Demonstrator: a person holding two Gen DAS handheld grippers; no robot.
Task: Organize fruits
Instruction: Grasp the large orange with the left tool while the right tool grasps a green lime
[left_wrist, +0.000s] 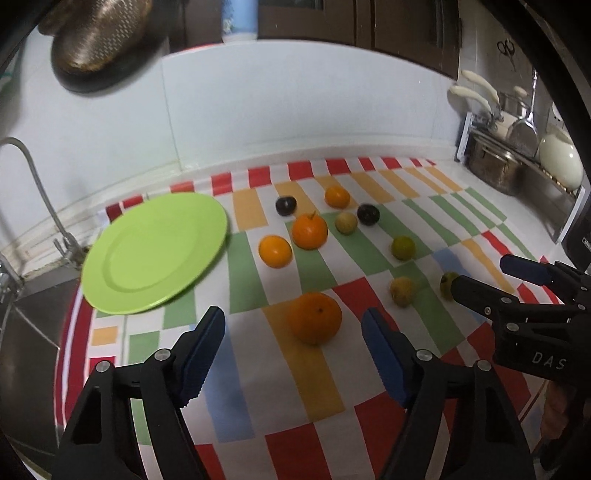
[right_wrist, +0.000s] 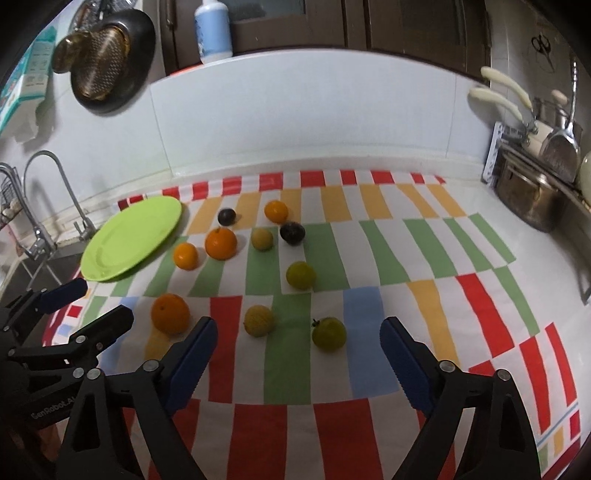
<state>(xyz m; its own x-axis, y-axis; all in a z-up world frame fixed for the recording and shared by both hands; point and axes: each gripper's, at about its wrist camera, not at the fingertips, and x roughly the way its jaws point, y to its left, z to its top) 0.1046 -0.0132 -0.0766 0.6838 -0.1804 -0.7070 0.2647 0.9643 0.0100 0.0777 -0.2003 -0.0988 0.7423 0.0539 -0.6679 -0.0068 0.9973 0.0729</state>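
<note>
Several fruits lie loose on a striped cloth (left_wrist: 325, 435): oranges, two dark plums, yellow-green fruits. An empty green plate (left_wrist: 155, 254) sits at the left (right_wrist: 129, 240). My left gripper (left_wrist: 293, 332) is open and empty, its jaws on either side of a large orange (left_wrist: 314, 317) just ahead; the same orange shows in the right wrist view (right_wrist: 170, 314). My right gripper (right_wrist: 297, 341) is open and empty, just behind a green fruit (right_wrist: 328, 333) and a yellow fruit (right_wrist: 259, 320). It also shows in the left wrist view (left_wrist: 480, 275).
A sink with a faucet (right_wrist: 74, 206) lies left of the cloth. A metal pot (right_wrist: 528, 199) and a dish rack stand at the back right. A white tiled wall (left_wrist: 295, 110) runs behind the counter. A pan and strainer (right_wrist: 107, 62) hang at upper left.
</note>
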